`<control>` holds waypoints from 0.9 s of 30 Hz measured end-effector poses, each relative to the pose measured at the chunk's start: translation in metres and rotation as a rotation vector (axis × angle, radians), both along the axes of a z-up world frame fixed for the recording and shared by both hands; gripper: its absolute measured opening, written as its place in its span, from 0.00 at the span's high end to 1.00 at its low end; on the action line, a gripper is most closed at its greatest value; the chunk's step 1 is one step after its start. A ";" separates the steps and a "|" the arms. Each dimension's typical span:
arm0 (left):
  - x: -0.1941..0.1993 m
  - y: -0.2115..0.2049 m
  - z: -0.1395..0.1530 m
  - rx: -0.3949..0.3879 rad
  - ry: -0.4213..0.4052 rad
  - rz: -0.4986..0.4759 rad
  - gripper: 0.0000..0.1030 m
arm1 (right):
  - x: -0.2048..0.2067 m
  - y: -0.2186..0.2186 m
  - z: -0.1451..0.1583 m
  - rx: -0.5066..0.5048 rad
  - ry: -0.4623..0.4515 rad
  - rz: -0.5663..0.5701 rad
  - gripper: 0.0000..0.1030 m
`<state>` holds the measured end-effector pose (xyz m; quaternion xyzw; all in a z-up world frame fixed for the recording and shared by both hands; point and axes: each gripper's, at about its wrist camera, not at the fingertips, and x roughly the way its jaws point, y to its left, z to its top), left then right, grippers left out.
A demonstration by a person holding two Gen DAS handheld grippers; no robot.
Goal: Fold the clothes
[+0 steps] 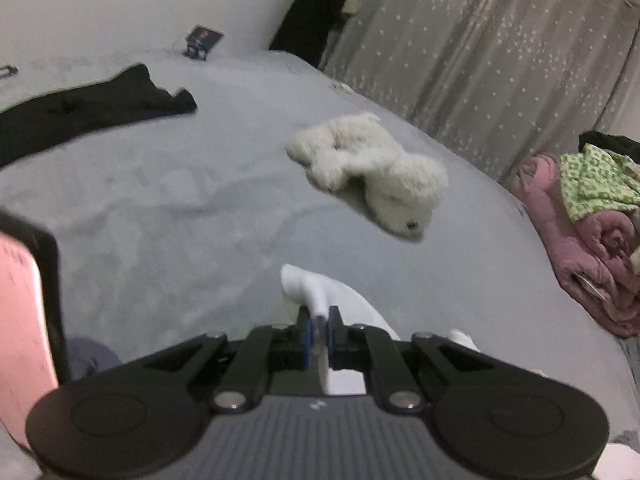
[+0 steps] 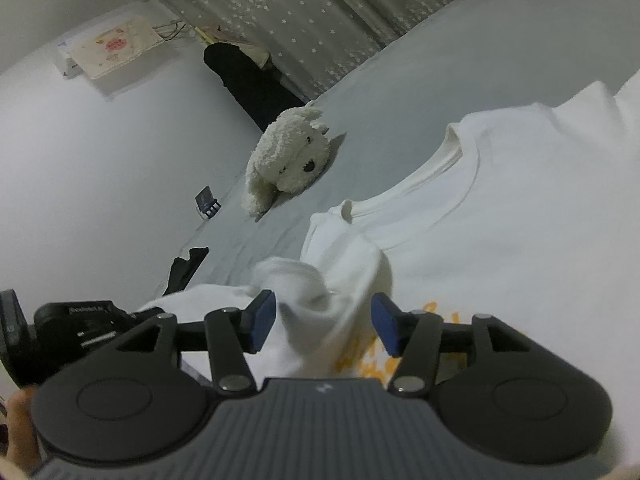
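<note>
**Left wrist view: shirt fabric pinched, right gripper slack around a bunched sleeve**

Left wrist view shows the left gripper [image 1: 318,330] clamped tight on a thin fold of the white T-shirt [image 1: 320,300], its blue pads pressed together on the cloth. Only a narrow peak of the shirt rises past the fingers here; the rest is cut off behind the gripper body. Beyond it the grey bed [image 1: 180,208] carries a white plush dog [image 1: 372,172] lying on its side, a black garment [image 1: 88,112] at the far left, and a pile of pink bedding [image 1: 592,240] topped with a green-patterned cloth [image 1: 592,184] at the right edge. This view is blurred, so fine detail is hard to make out.

From the right wrist, the white T-shirt [image 2: 500,220] lies on the bed [image 2: 420,72] front side up, collar toward the plush dog [image 2: 288,156], long axis running from the collar back toward the camera. An orange print is partly hidden behind the right finger. The right gripper [image 2: 320,322] stands about half open, pads apart on either side of a bunched-up sleeve without pressing it. The shirt's lower part is hidden under the gripper body. A starred curtain [image 2: 320,20] hangs behind the bed.
</note>
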<state>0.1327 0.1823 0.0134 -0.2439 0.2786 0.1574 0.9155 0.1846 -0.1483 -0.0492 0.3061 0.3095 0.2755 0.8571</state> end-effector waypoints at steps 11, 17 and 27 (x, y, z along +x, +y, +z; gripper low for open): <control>0.012 0.023 0.032 0.145 -0.051 0.110 0.93 | -0.002 -0.001 -0.002 -0.002 0.008 0.000 0.44; 0.021 0.035 0.047 0.183 -0.048 0.176 0.93 | -0.002 -0.001 -0.003 -0.003 0.010 0.001 0.44; 0.031 0.064 0.080 0.182 -0.033 0.315 0.93 | -0.003 -0.001 -0.003 -0.003 0.010 0.000 0.44</control>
